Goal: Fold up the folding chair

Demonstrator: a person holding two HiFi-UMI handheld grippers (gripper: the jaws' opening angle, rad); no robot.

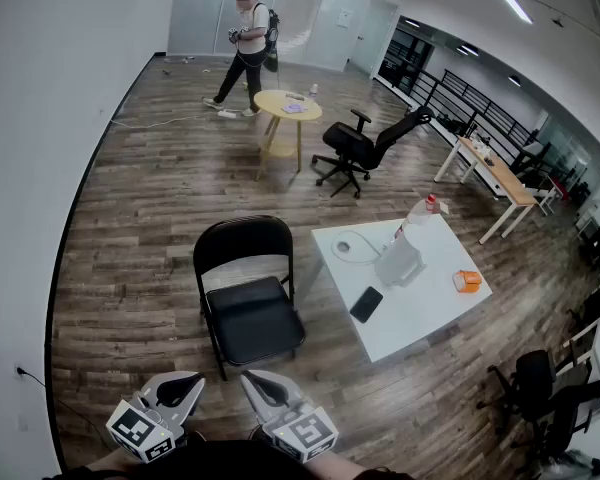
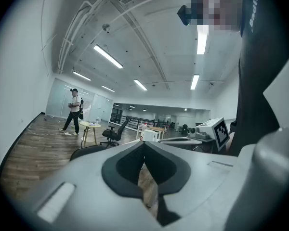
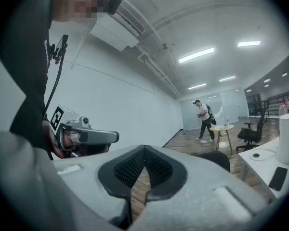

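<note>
A black folding chair (image 1: 245, 301) stands unfolded on the wood floor, its seat facing me and its backrest (image 1: 243, 244) upright. Its backrest top shows in the left gripper view (image 2: 89, 150) and in the right gripper view (image 3: 213, 158). My left gripper (image 1: 187, 389) and right gripper (image 1: 259, 388) are held close to my body, side by side, a short way in front of the chair's seat edge and apart from it. Both are shut with nothing between the jaws, as the left gripper (image 2: 144, 146) and right gripper (image 3: 144, 150) show in their own views.
A white table (image 1: 440, 313) stands right of the chair with a phone (image 1: 366, 304), a white jug (image 1: 400, 263) and an orange cup (image 1: 467, 281). Farther off are a round yellow table (image 1: 287, 108), a black office chair (image 1: 365, 148) and a person (image 1: 248, 48) walking. A white wall runs along the left.
</note>
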